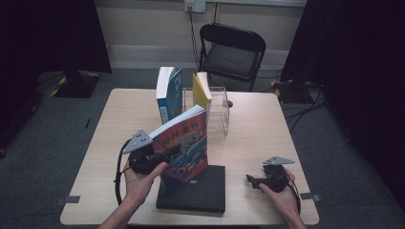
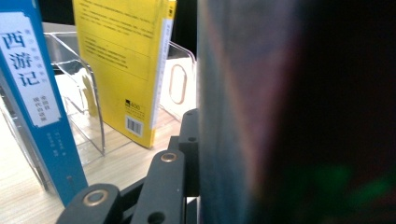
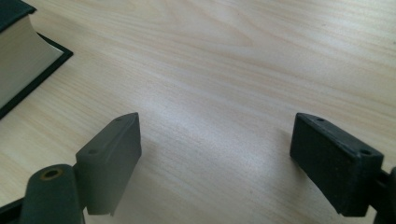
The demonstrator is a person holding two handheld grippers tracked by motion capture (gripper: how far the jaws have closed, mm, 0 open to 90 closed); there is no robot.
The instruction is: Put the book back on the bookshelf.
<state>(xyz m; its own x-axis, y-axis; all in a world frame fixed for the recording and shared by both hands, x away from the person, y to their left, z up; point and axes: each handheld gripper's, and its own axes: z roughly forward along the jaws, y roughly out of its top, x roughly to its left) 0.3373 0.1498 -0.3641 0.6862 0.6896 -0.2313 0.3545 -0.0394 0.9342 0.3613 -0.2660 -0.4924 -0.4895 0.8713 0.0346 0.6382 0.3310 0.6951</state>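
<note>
Red book (image 2: 280, 116) blurred close-up, hiding the left gripper's (image 2: 187, 154) far jaw

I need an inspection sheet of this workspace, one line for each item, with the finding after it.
Surface: light wooden table, bare at the right.
Job's things: red-covered book held tilted above a black book lying flat; blue book and yellow book upright in a clear acrylic stand.
Clutter: nothing seen.
Grippers: left tool shut on the red-covered book; right tool open above bare wood.
Cables: black cable loops from the left tool; more on the floor at right.
Surroundings: folding chair, black curtains, wall socket.
</note>
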